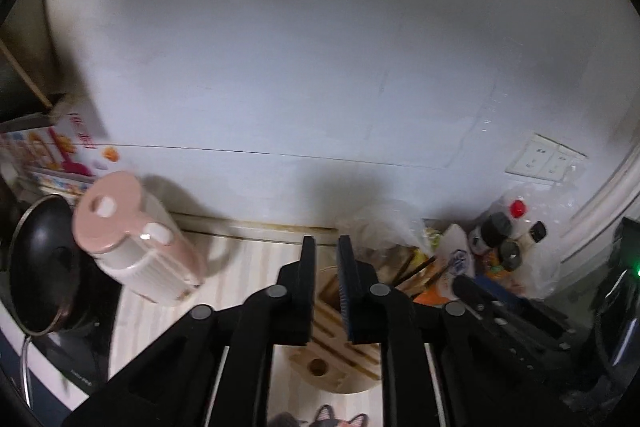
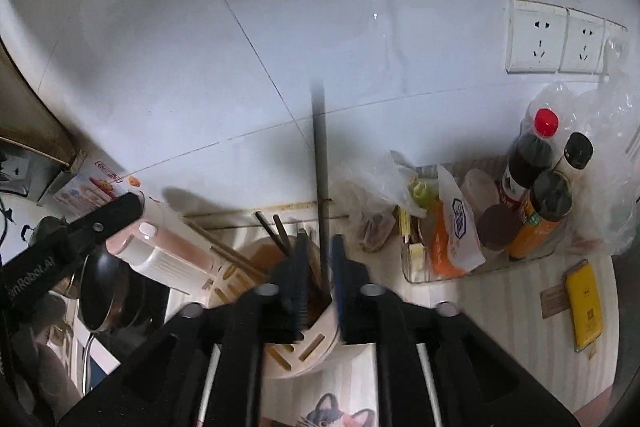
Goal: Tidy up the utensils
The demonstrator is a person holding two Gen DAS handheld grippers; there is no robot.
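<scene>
The round wooden utensil holder [image 2: 296,339] stands on the striped worktop [image 2: 500,311] near the wall; in the right view we see several chopsticks [image 2: 224,245] already leaning in its well, so part of the sorting looks done; a long dark utensil handle [image 2: 320,147] stands upright between the parted fingers of our right tool [image 2: 320,259], its lower end down inside the holder; the pads sit slightly apart and do not seem to press it, so we judge it dropped in; our left tool [image 1: 326,247] hovers over the holder's slotted top [image 1: 332,347], fingers slightly spread with nothing between them; beside the holder stand a pink jug [image 1: 136,235] and a dark pan [image 1: 40,267]; to the right a tray of sauce bottles [image 2: 536,187]; what remains loose we cannot tell, no stray utensil lies in view
</scene>
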